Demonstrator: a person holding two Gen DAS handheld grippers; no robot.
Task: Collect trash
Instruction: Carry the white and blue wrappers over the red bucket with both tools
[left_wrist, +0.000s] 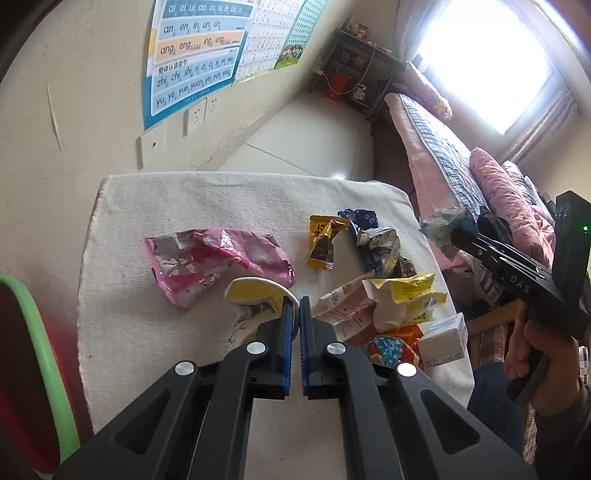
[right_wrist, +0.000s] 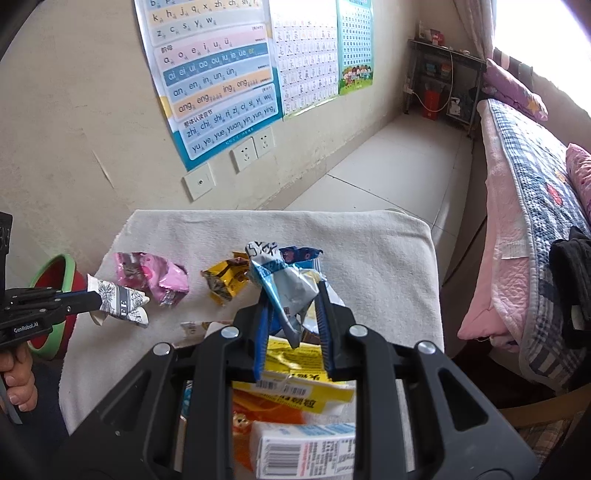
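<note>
Left wrist view shows a towel-covered desk (left_wrist: 155, 332) strewn with wrappers: a pink bag (left_wrist: 218, 266), then a yellow packet (left_wrist: 325, 240). Left gripper (left_wrist: 295, 310) fingers pinch a white printed wrapper (right_wrist: 122, 299); right gripper (right_wrist: 291, 314) fingers pinch a crumpled blue-and-silver wrapper (right_wrist: 284, 288), both raised off the desk.

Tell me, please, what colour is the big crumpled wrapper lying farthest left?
Pink, with silvery patches; the pink wrapper shows best in the left wrist view.

Both grippers: black plastic bodies, blue ribbed pads, silver round screws. Right gripper (left_wrist: 458, 230) marked "DAS", green LED; left gripper (right_wrist: 94, 299) marked "GenRobot.AI".
</note>
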